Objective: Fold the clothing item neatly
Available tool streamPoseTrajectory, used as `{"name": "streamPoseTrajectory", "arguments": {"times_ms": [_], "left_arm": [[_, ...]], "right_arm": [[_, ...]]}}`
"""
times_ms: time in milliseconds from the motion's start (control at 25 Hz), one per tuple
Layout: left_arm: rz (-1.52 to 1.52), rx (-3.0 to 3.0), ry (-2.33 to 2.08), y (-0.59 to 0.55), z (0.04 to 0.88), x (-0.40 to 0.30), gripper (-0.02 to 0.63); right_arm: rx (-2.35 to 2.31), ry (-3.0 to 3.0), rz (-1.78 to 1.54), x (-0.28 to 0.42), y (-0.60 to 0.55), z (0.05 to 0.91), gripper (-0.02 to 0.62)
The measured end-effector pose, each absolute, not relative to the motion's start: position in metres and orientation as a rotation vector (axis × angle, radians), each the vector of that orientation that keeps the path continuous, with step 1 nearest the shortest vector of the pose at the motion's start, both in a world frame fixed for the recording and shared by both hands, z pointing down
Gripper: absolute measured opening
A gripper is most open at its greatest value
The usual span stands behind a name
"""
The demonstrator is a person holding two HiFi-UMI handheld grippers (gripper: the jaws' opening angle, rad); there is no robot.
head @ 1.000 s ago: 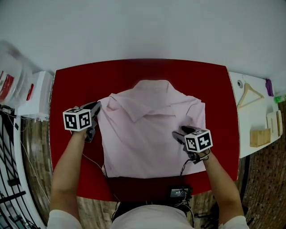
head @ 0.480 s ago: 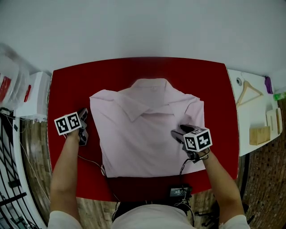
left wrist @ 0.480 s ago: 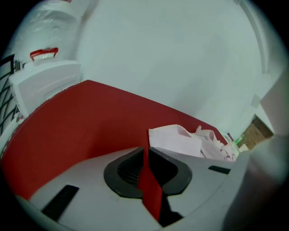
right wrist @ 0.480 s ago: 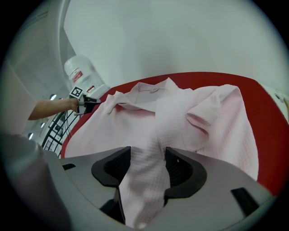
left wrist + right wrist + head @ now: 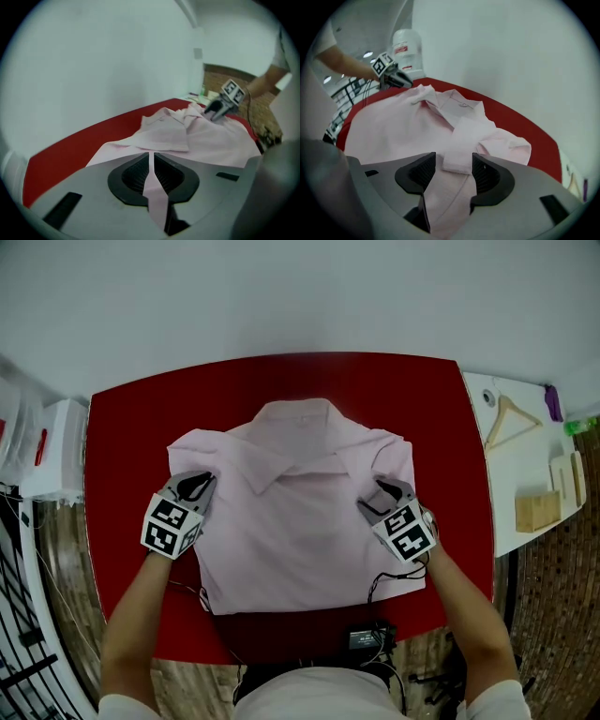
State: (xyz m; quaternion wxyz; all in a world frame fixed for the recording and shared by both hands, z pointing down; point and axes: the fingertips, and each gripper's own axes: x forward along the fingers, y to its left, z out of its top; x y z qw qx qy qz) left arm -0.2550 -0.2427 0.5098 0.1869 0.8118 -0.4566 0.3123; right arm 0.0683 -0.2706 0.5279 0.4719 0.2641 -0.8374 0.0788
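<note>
Pink shirt lies flat on the red table, collar away from the person. Left gripper jaws pinch its left edge; right gripper jaws stand apart, folded sleeve between them.

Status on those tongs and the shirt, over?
Left tongs shut on pink shirt edge. Right tongs open around a fold. Shirt spread on red table. Nothing in the way.
</note>
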Motion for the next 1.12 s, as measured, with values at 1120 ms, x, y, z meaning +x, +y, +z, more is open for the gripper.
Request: {"name": "streamPoseTrajectory", "arguments": {"times_ms": [1120], "left_arm": [[1.482, 2.602, -0.615, -0.25, 0.55, -0.144, 0.266]], "right_arm": [[0.24, -2.004, -0.134, 0.073, -0.274, 0.547, 0.168]]}}
